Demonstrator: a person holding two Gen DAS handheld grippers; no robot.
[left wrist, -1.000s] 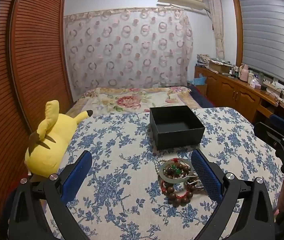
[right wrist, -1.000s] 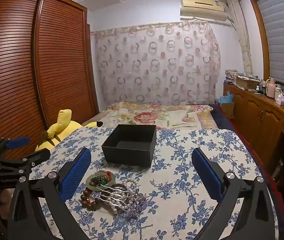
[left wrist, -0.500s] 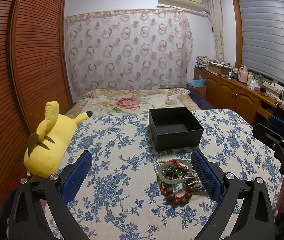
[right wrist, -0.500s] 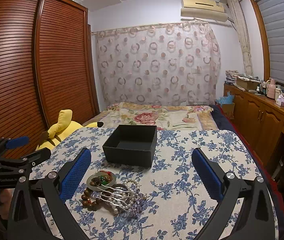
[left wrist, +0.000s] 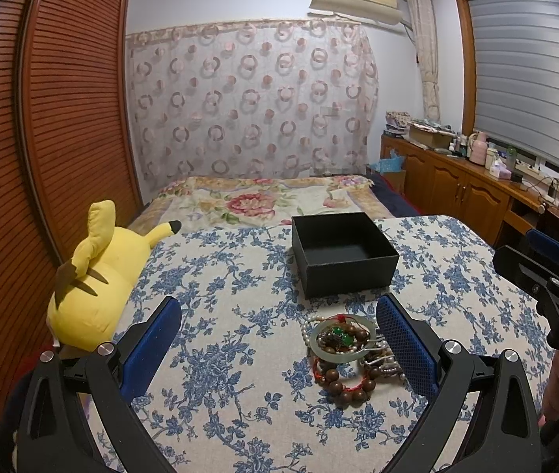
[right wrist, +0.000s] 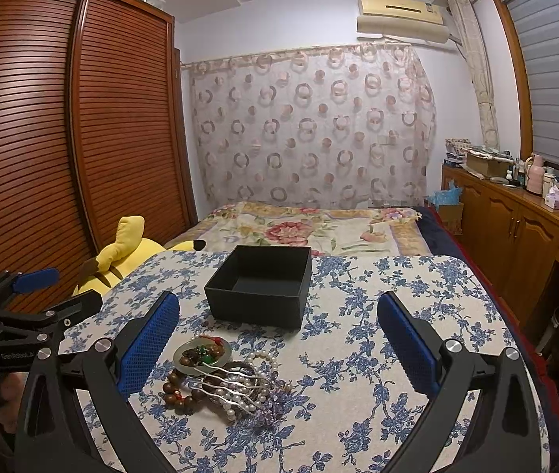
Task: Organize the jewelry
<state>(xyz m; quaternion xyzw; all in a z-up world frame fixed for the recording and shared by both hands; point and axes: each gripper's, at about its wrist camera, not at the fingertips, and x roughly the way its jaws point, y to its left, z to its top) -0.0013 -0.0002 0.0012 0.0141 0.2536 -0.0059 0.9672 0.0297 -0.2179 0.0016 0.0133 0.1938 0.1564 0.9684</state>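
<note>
A pile of jewelry point(left wrist: 348, 352) lies on the blue-flowered tablecloth: a pale jade bangle point(left wrist: 340, 341), brown wooden beads point(left wrist: 344, 388), pearls and a silver hair comb point(right wrist: 228, 384). An open, empty black box point(left wrist: 342, 254) stands just behind the pile; it also shows in the right wrist view point(right wrist: 259, 285). My left gripper point(left wrist: 279, 345) is open and empty, with the pile by its right finger. My right gripper point(right wrist: 279, 341) is open and empty, with the pile point(right wrist: 220, 380) near its left finger. Each gripper shows at the edge of the other's view.
A yellow plush toy point(left wrist: 96, 280) lies at the table's left edge. A bed point(left wrist: 263, 199) is behind the table, a wooden wardrobe point(left wrist: 43, 138) on the left, and a cluttered wooden counter point(left wrist: 476, 173) on the right.
Both views have shifted only slightly; the box and the jewelry pile sit a little higher in the frames. Both grippers stay open and empty.
</note>
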